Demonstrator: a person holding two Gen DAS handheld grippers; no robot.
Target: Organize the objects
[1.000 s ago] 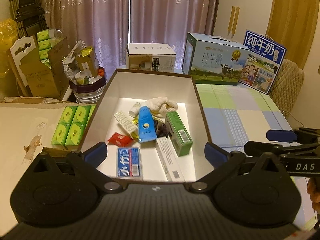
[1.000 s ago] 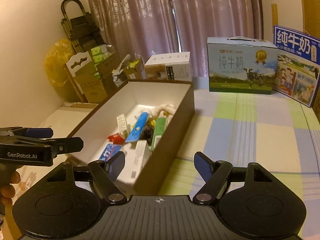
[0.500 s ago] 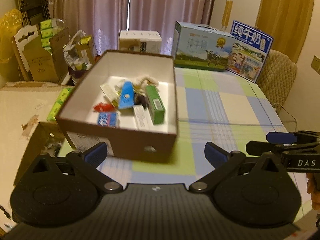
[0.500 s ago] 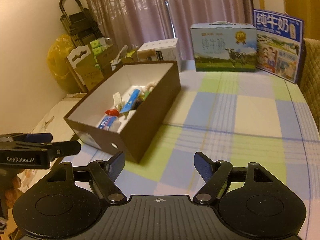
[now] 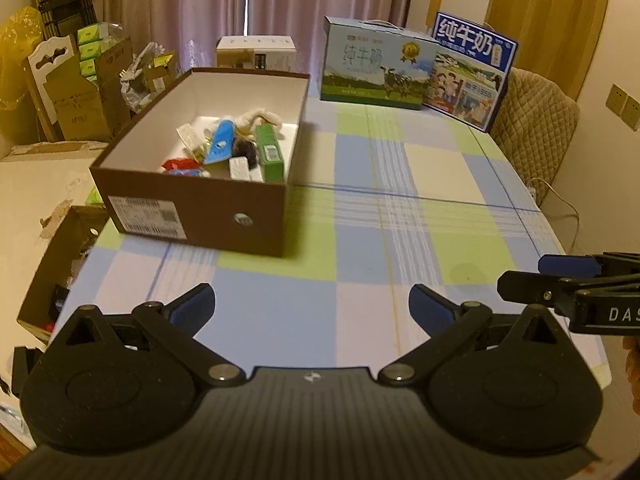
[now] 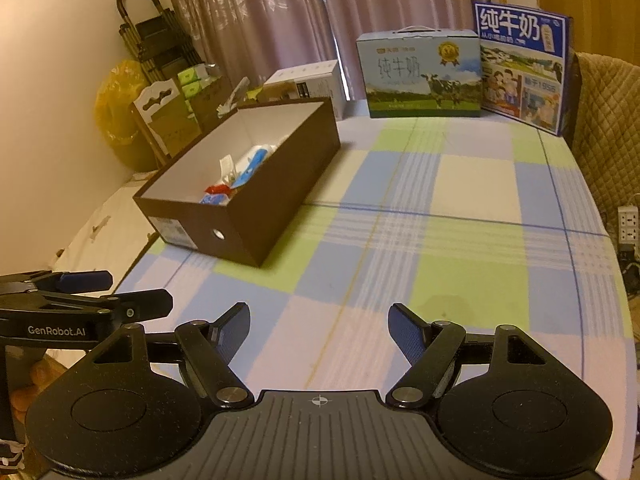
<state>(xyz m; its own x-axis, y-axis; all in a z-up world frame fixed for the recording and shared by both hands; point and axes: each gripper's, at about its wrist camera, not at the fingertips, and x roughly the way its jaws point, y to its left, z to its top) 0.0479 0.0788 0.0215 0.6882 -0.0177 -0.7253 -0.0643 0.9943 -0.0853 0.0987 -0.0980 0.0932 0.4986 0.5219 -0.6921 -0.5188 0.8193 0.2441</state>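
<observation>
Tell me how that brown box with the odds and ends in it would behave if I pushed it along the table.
The brown box is long and low and sits flat, so it would likely slide, not tip. Its small packets, like the green carton, look light, so it should move easily. On the checked tablecloth, the cloth might bunch.

The brown box [image 6: 240, 208] near wall hides most items inside; the small items [image 5: 228, 150] are blurred.

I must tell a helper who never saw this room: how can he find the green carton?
On the checked tablecloth stands an open brown box. Inside, along its right wall, lies the green carton: the only green, box-shaped item, right of the blue tube.
</observation>
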